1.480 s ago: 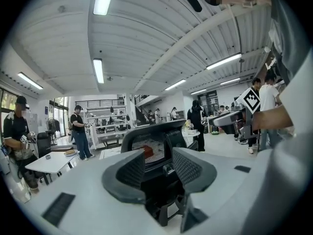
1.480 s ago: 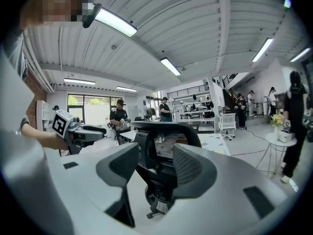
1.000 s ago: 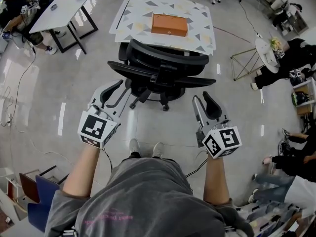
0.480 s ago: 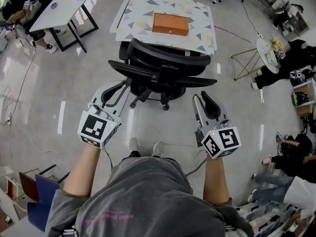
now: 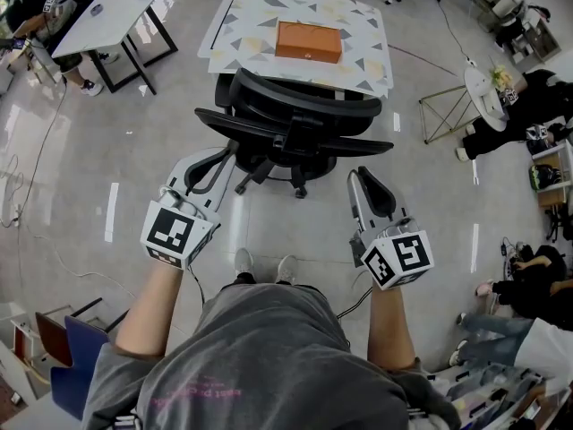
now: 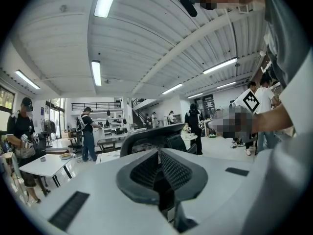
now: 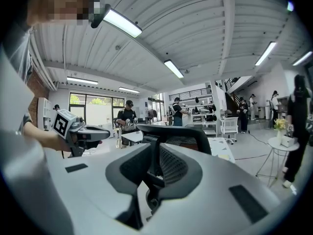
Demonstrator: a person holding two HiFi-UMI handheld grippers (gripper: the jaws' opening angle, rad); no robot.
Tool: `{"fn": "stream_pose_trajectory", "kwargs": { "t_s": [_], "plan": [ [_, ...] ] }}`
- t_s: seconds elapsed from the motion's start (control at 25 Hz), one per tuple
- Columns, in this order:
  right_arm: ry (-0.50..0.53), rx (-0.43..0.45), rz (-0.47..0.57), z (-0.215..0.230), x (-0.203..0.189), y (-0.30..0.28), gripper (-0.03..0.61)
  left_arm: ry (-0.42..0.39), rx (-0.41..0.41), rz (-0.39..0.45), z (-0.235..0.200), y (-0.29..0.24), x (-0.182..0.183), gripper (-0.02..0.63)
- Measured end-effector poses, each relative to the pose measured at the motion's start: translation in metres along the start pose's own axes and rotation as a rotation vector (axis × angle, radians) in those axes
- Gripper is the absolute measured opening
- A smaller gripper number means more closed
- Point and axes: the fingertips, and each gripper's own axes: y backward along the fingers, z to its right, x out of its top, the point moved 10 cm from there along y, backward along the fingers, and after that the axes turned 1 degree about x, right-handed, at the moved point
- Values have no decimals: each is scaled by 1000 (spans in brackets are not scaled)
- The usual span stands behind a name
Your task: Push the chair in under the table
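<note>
Jaws narrowed on nothing, left gripper (image 5: 215,161) pinched together, right gripper (image 5: 362,176) slightly apart, both short of the black mesh office chair (image 5: 295,119); approach step, next called for pushing its backrest toward the triangle-patterned white table (image 5: 260,16).

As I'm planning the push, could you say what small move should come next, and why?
Probably move the left gripper and right gripper forward onto the chair: their jaws have just been closing on nothing and hang short of its back; it stands mostly out from the table.
</note>
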Motion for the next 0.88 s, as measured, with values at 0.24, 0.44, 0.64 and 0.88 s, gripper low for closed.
{"fn": "stream_pose_trajectory", "kwargs": {
  "t_s": [0.24, 0.44, 0.64, 0.88],
  "plan": [
    [0, 2, -1, -3, 1, 0, 46, 4, -5, -1, 1, 0, 2, 6],
    [0, 2, -1, -3, 1, -1, 32, 11, -12, -1, 2, 0, 2, 2],
    [0, 6, -6, -3, -1, -3, 31, 22, -20, 1, 2, -1, 0, 0],
    [-2, 4, -8, -2, -1, -5, 23, 33, -23, -1, 2, -1, -2, 0]
  ]
}}
